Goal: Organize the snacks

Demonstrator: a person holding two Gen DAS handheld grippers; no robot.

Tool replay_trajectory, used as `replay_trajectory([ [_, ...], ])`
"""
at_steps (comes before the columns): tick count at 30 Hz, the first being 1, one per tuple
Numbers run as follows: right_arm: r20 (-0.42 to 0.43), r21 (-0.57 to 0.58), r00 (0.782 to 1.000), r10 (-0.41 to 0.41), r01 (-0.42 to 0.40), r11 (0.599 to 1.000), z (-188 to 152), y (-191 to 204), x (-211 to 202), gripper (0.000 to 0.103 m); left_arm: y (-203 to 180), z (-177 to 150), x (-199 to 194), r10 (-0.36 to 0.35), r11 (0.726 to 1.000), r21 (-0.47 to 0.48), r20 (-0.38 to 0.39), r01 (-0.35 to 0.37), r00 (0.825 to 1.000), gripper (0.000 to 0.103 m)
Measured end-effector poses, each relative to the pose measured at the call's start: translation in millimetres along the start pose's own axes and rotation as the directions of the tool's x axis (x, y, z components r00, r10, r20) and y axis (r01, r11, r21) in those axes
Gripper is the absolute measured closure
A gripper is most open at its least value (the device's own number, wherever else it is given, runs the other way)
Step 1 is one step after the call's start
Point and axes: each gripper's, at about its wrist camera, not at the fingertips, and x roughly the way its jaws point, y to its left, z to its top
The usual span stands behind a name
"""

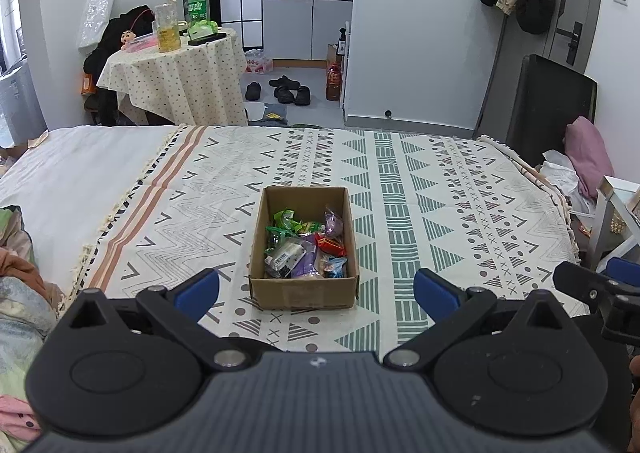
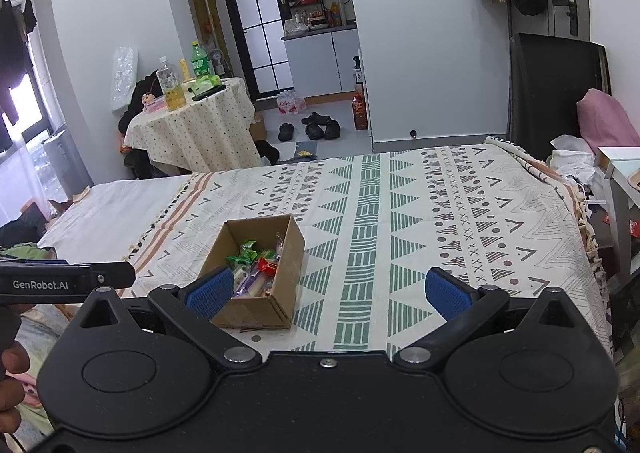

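Observation:
A brown cardboard box (image 1: pixel 264 237) sits on the patterned bedspread (image 1: pixel 440 221), holding several wrapped snacks (image 1: pixel 304 245) in green, purple, red and blue. My left gripper (image 1: pixel 316 289) is open and empty, hovering just in front of the box's near wall. In the right wrist view the same box (image 2: pixel 288 273) lies left of centre with the snacks (image 2: pixel 256 265) inside. My right gripper (image 2: pixel 328 289) is open and empty, to the right of the box, its left fingertip (image 2: pixel 210 291) overlapping the box's near corner in view.
The white sheet (image 1: pixel 80 173) covers the bed's left part. Crumpled clothes (image 1: pixel 16 293) lie at the near left. A round table (image 1: pixel 176 69) with bottles stands beyond the bed. A pink pillow (image 1: pixel 588 157) and white side table (image 1: pixel 616 213) are at the right.

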Motion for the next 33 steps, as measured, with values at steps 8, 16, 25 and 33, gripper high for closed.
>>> replay_trajectory([
  [8, -0.010, -0.007, 1.000, -0.004, 0.004, 1.000, -1.2, 1.1, -0.1, 0.000, 0.3, -0.9, -0.7, -0.001, 1.000, 0.004, -0.006, 0.001, 1.000, 0.000],
  [16, -0.016, -0.018, 1.000, -0.006, 0.006, 1.000, -1.8, 3.1, -1.2, 0.000, -2.7, -0.8, -2.7, -0.007, 1.000, 0.015, -0.006, 0.007, 1.000, 0.000],
  [25, -0.020, -0.014, 1.000, -0.009, 0.009, 1.000, -1.9, 0.1, -2.1, 0.000, -3.3, 0.3, -2.8, -0.006, 1.000, 0.018, -0.004, 0.006, 1.000, 0.000],
  [33, -0.019, -0.011, 1.000, -0.011, 0.011, 1.000, -0.5, -1.8, -1.7, 0.000, -4.5, 0.6, -4.1, -0.008, 1.000, 0.023, -0.006, 0.008, 1.000, 0.000],
])
